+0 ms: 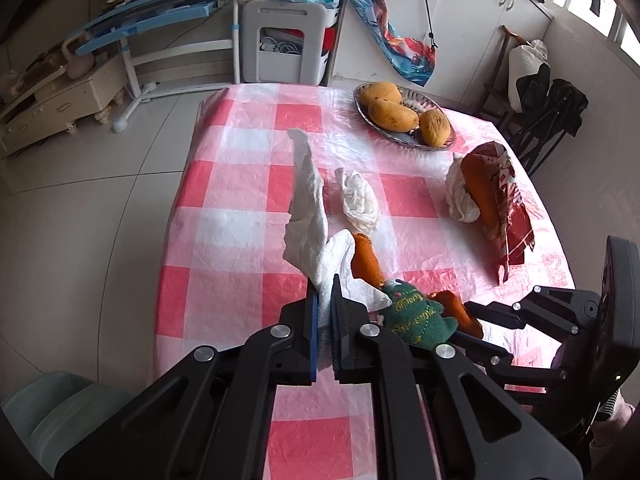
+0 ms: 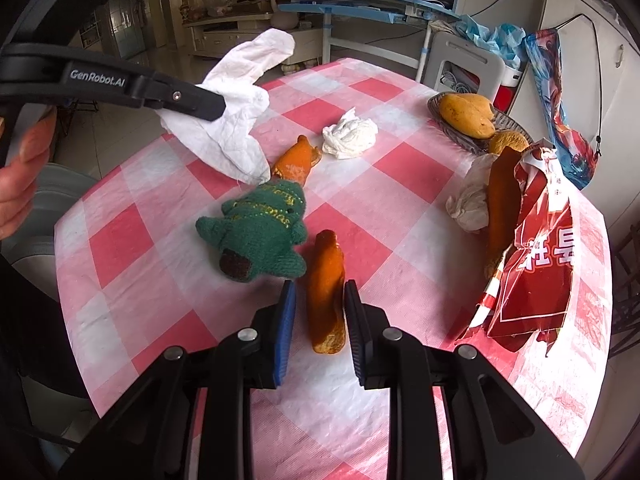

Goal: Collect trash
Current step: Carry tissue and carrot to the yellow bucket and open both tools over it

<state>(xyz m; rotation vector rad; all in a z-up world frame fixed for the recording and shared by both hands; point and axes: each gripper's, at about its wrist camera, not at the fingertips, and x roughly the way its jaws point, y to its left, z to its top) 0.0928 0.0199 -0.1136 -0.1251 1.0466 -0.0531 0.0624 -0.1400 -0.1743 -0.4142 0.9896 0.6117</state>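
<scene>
Pink-and-white checked plastic tablecloth [image 2: 160, 240] under scattered trash, both our grippers at work.

We have the left gripper [image 1: 325, 292] clamped tight on a crumpled white paper towel [image 1: 308, 216], lifted clear of the cloth. Our right gripper [image 2: 319, 288] straddles a long orange fruit peel [image 2: 326, 292] lying flat, jaws narrowed close to its sides; we cannot tell whether the pads touch it. Beside it lies a green knitted Christmas-tree toy [image 2: 260, 228], with another orange peel [image 2: 296, 162] and a balled white tissue [image 2: 350, 138] beyond. A torn red snack bag [image 2: 532, 248] sits at the right, near a dish of yellow mangoes [image 2: 466, 114].
</scene>
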